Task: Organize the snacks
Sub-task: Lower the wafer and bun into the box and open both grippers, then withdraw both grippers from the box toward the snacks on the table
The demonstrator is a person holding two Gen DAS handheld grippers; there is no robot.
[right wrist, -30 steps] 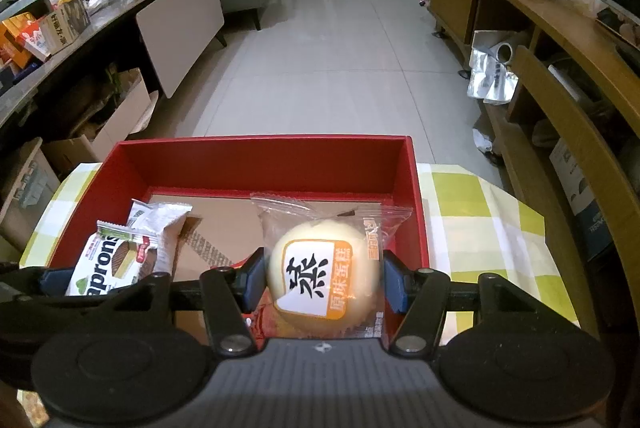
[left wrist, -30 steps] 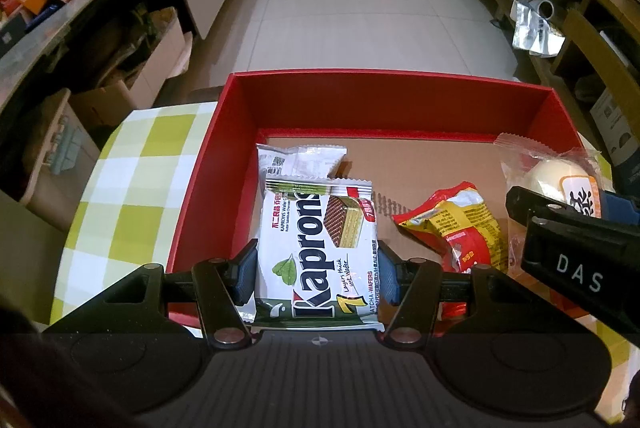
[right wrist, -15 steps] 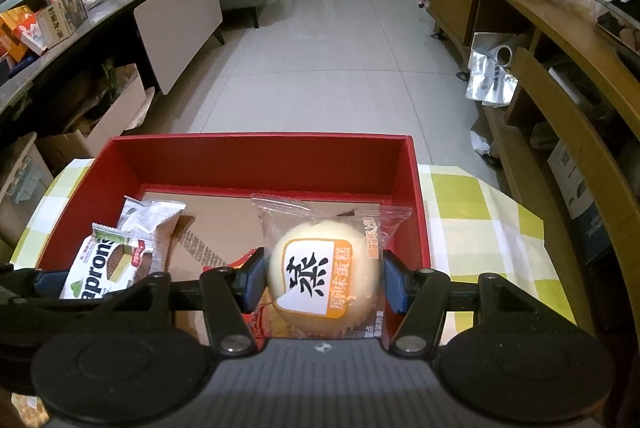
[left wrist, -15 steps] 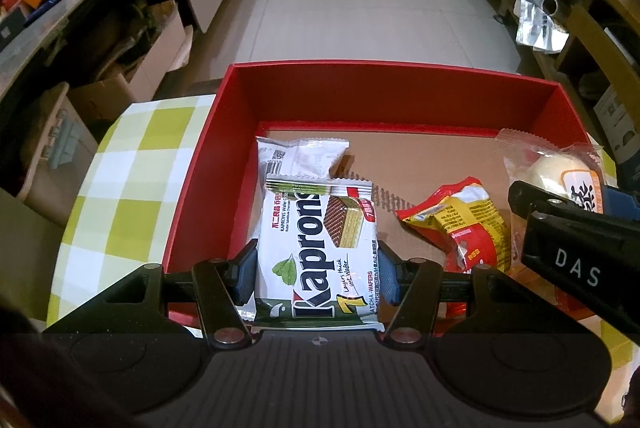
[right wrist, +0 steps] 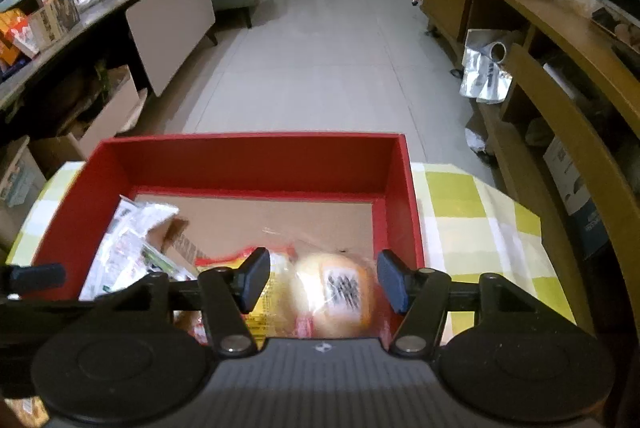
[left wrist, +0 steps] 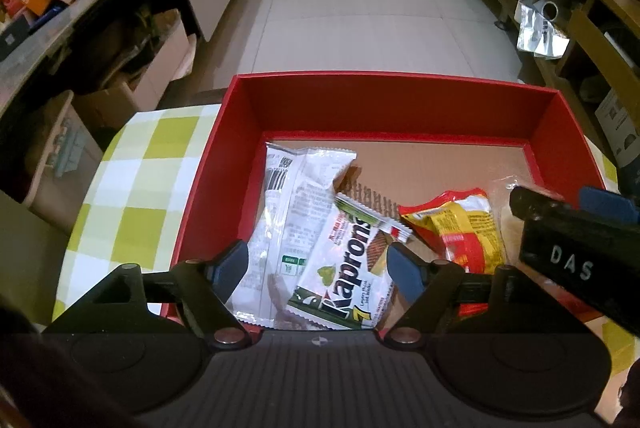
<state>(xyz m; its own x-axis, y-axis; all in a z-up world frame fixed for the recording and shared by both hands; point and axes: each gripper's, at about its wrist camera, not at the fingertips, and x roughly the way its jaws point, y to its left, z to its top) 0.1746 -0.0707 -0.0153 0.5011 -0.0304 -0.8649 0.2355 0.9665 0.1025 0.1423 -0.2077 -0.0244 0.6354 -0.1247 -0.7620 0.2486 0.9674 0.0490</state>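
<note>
A red box (left wrist: 392, 79) sits on a green-checked cloth. My left gripper (left wrist: 320, 266) hangs over its near left part, its jaws opening, pads clear of everything. Below them the Kaprons wafer pack (left wrist: 348, 268) lies tilted on a white packet (left wrist: 292, 187), with a red-yellow packet (left wrist: 456, 224) to the right. My right gripper (right wrist: 323, 278) is open over the same box (right wrist: 248, 139). The wrapped bun (right wrist: 340, 292) appears blurred below and between its pads, with a gap on its left side, resting against the red-yellow packet (right wrist: 276, 292).
The checked cloth (right wrist: 480, 228) runs right of the box and also to its left (left wrist: 132, 187). The right gripper's black housing (left wrist: 568, 260) crosses the box's right side. Cardboard boxes (left wrist: 132, 99) stand under a cluttered counter on the left, wooden shelving (right wrist: 560, 99) on the right.
The left jaws spread and let go of the Kaprons pack, which dropped and tilted onto the white packet. The bun slipped down out of the right pads into the box.
</note>
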